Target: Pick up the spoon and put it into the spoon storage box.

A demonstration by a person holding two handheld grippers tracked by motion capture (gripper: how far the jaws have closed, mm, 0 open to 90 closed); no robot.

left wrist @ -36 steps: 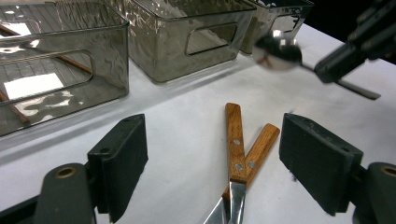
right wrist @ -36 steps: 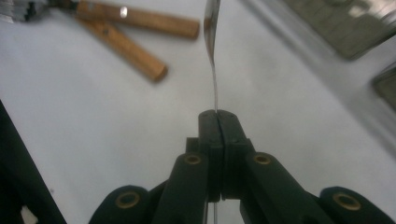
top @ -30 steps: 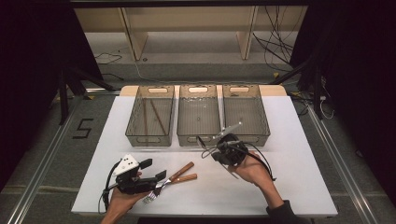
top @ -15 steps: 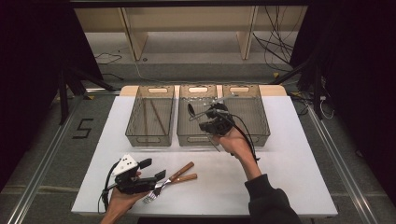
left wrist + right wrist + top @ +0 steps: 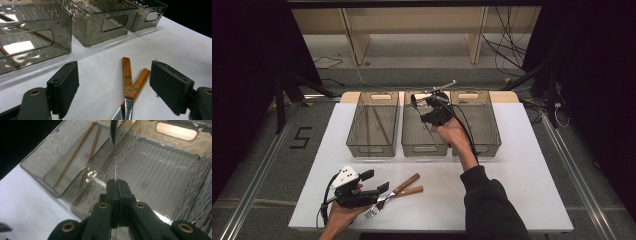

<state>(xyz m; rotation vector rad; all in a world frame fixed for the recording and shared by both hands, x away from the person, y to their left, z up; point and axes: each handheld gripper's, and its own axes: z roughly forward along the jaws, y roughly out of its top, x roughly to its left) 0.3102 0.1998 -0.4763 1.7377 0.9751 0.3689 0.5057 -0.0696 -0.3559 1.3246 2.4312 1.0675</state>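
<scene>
Since the earlier frame the right gripper (image 5: 428,102) has moved farther over the middle bin (image 5: 426,146). Left gripper view: jaws wide apart around two wooden-handled utensils (image 5: 128,85). Right gripper view: jaws clamp a spoon (image 5: 114,150).

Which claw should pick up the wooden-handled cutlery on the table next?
Left. The left claw is open right over the two wooden-handled utensils. The right claw is shut on a metal utensil above the middle bin.
</scene>
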